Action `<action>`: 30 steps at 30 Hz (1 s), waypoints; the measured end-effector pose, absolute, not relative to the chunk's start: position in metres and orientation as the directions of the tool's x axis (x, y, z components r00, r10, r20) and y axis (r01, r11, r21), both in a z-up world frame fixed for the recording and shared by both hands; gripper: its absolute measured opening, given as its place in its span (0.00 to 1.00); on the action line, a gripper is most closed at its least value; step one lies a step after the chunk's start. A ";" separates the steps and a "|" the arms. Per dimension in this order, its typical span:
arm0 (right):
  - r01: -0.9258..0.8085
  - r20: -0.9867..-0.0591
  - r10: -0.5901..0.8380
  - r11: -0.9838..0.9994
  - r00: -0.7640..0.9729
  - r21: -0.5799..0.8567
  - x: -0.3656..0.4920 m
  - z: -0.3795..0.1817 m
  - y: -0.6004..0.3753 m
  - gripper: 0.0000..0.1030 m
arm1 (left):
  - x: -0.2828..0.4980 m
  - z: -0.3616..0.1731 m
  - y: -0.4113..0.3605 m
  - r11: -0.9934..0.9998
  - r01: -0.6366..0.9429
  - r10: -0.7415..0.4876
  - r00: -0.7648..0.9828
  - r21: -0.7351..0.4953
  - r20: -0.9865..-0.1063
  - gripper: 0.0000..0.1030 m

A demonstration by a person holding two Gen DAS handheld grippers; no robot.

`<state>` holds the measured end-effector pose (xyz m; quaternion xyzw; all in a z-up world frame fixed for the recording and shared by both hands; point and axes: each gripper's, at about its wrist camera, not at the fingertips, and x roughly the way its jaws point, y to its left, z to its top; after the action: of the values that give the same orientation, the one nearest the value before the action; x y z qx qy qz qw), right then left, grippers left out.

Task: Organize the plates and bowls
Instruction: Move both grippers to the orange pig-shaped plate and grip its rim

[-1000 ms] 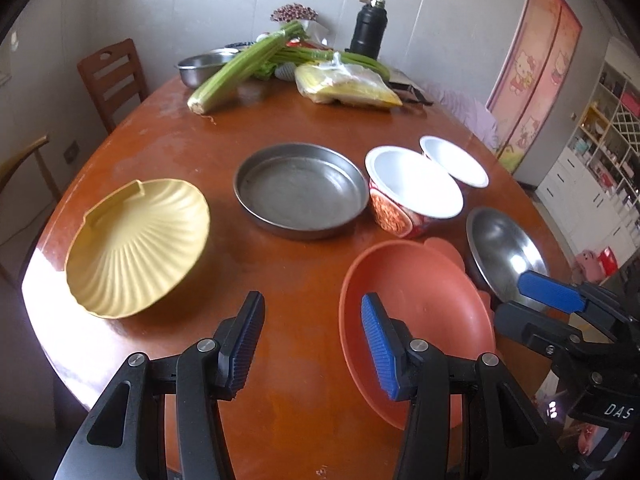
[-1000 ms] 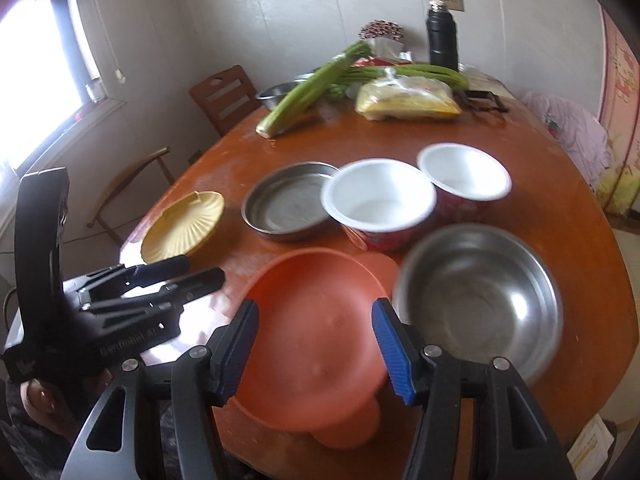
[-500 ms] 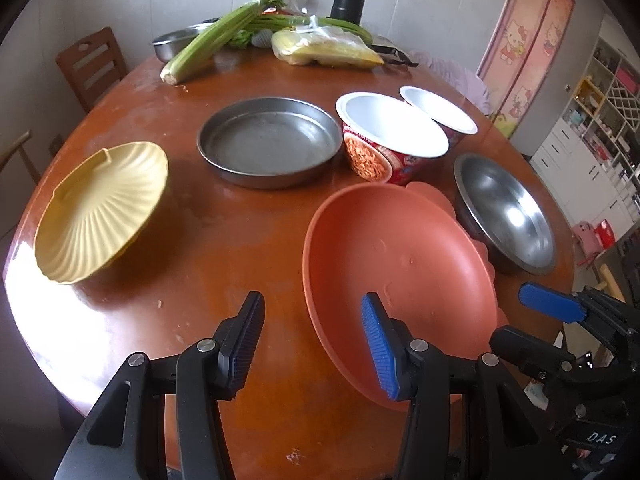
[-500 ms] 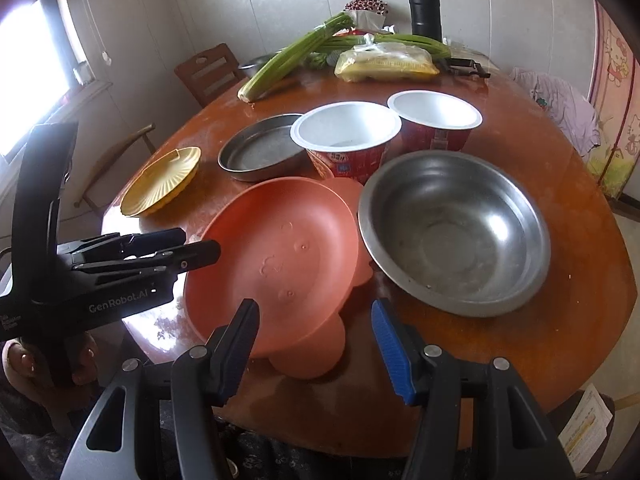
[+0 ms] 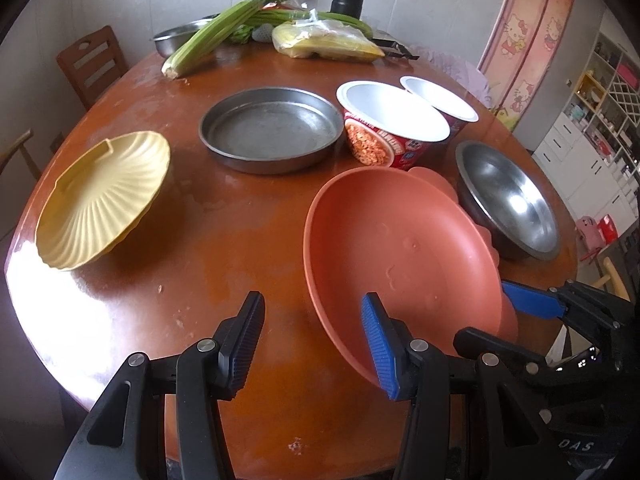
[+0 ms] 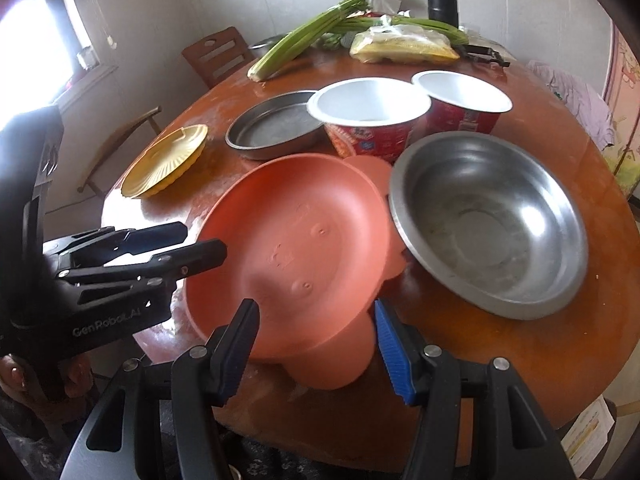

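Both tongs, left tongs (image 5: 312, 344) and right tongs (image 6: 316, 352), gape open; orange plate (image 6: 296, 248) mid-frame crowds steel bowl (image 6: 488, 220), noodle cups (image 6: 370, 118) behind.

1. Orange plastic plate (image 5: 400, 248) – big, shallow, with little round ear-like tabs on the rim. It sits at the near edge of the table, tilted, its rim against the steel bowl.
2. Steel bowl (image 6: 488, 220) – shiny, deep, empty, upright, just right of the orange one.
3. Two instant noodle cups (image 6: 370, 118) and (image 6: 462, 106) – red sides, white inside, empty, side by side behind those.
4. Round metal pan (image 5: 272, 128) – dull grey, flat-bottomed, empty, left of the cups.
5. Yellow shell-shaped plate (image 5: 104, 198) – ribbed, far left, well apart from everything.
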<state>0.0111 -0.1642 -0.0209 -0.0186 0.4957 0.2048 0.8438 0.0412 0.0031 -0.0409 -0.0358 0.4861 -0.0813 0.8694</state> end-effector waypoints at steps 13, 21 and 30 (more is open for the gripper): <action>-0.416 -0.846 0.389 0.881 0.363 0.226 0.005 -0.017 -0.131 0.56 | 0.035 -0.040 0.043 0.984 0.037 -0.169 0.508 -0.175 -0.844 0.50; -0.478 -0.847 0.417 0.847 0.329 0.232 0.005 -0.017 -0.100 0.56 | 0.031 -0.038 0.062 0.982 -0.016 -0.154 0.516 -0.190 -0.842 0.50; -0.407 -0.813 0.382 0.891 0.439 0.200 0.023 0.002 -0.129 0.56 | 0.031 -0.041 0.053 0.978 -0.006 -0.175 0.514 -0.207 -0.840 0.50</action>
<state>0.0234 -0.1287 0.0016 -0.0128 0.4758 0.2327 0.8481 0.0309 0.0528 -0.0406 -0.0922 0.4906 -0.0487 0.8651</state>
